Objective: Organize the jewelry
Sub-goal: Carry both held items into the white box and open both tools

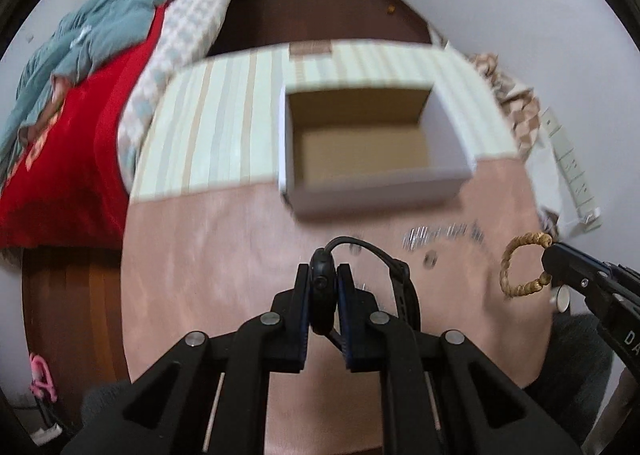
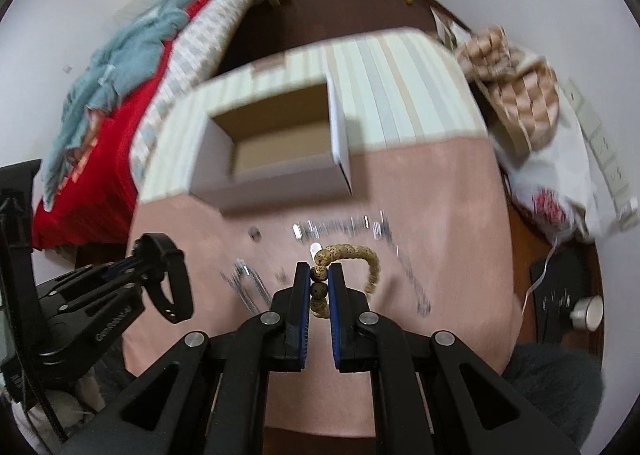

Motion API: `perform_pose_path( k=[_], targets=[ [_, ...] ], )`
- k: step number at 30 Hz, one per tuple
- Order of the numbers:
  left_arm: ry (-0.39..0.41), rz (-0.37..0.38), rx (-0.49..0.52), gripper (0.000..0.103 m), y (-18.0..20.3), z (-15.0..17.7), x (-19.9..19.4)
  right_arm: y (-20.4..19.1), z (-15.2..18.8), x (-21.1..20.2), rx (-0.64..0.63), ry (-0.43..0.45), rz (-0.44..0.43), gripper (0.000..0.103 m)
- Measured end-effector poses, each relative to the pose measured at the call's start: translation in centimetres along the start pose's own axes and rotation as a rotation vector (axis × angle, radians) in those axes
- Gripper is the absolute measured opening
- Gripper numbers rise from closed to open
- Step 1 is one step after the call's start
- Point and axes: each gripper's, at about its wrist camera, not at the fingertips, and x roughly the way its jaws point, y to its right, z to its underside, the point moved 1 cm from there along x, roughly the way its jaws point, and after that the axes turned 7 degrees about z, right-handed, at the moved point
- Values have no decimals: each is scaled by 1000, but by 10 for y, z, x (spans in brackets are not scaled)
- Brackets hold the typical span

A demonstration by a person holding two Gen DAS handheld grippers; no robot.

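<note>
Gripping black watch (image 1: 322, 287), beaded bracelet (image 2: 352, 255), both tongs closed

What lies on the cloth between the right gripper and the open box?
In the right wrist view, blurred silvery jewellery pieces lie on the pink cloth between the right gripper, shut on the beaded bracelet, and the box.

Little can be read. In the left wrist view, the right tool (image 1: 554, 259) bears pale capitals on its black body near the picture's edge; only "DA" shows before the frame cuts them off. In the right wrist view, the left tool (image 2: 140, 255) carries small raised lettering along its black arm, too blurred to spell out. The red blanket (image 1: 72, 143) on the bed shows pale printed marks, unreadable in both views.
</note>
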Motion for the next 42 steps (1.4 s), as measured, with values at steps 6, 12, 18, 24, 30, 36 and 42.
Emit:
perform_pose_path(
  k=[6,12,18,24,30,36,42],
  targets=[
    [66,27,5,10,-9,-64,-8,-11,-74,-26,-23,109,-34,9],
    [51,67,14,10,-16,-107,11,-30,-131,-11,-79,127,-48,9],
    [-47,146,-20,10,-29,-129,52,-41,-160,32,-100,67,-70,9],
    [-112,185,-97,15,-42,-138,77,-40,-169,94,-74,-123,-167,10],
    [-39,93,-87,88,-47,-136,64,-36,-157,106,-95,-137,-98,61],
    [9,-13,-79,103,-54,-115,57,-39,-129,100,-152,-93,133,92],
    [21,-131,-68,103,-62,-94,56,-38,-110,111,-136,-101,209,98]
  ],
)
